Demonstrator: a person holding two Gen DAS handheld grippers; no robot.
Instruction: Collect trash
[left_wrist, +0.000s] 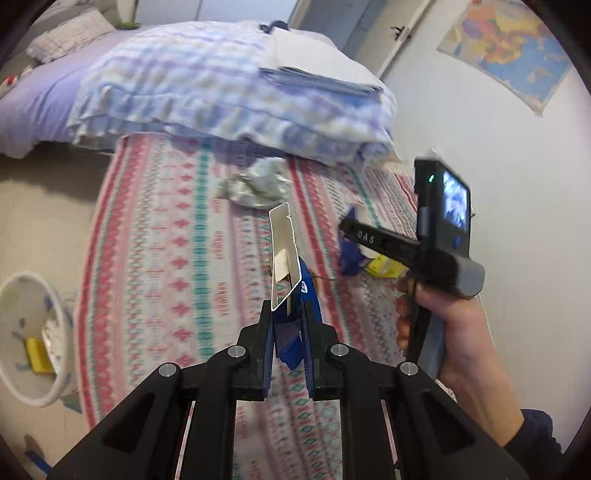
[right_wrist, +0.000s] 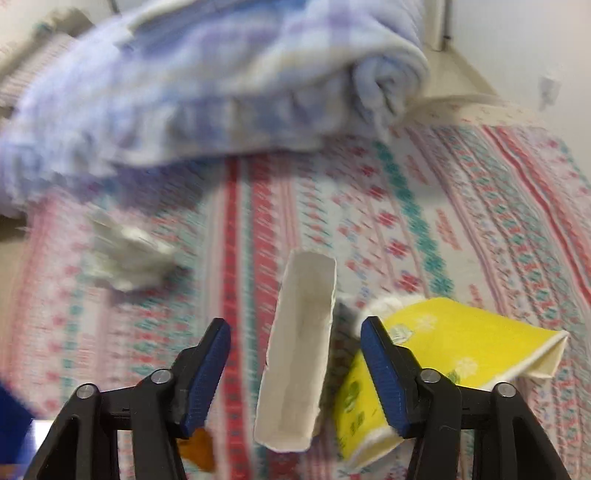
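Blue wrapper (left_wrist: 291, 321), partly hidden, clamped in left hand-held gripper (left_wrist: 288, 317); right hand-held gripper (right_wrist: 295, 369) spread, blurred.

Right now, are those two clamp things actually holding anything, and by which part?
The left gripper is shut on a blue and white carton, pinching its lower end. The right gripper holds nothing: its jaws stand open around a white tray.

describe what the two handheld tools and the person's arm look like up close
Both tools are black angular linkages with silver pivot pins and blue textured pads on the fingers. The right tool, seen from the left wrist view, has a grey handle, white lettering on one finger and a small lit screen with a green light. The hand emerges from a dark navy sleeve.
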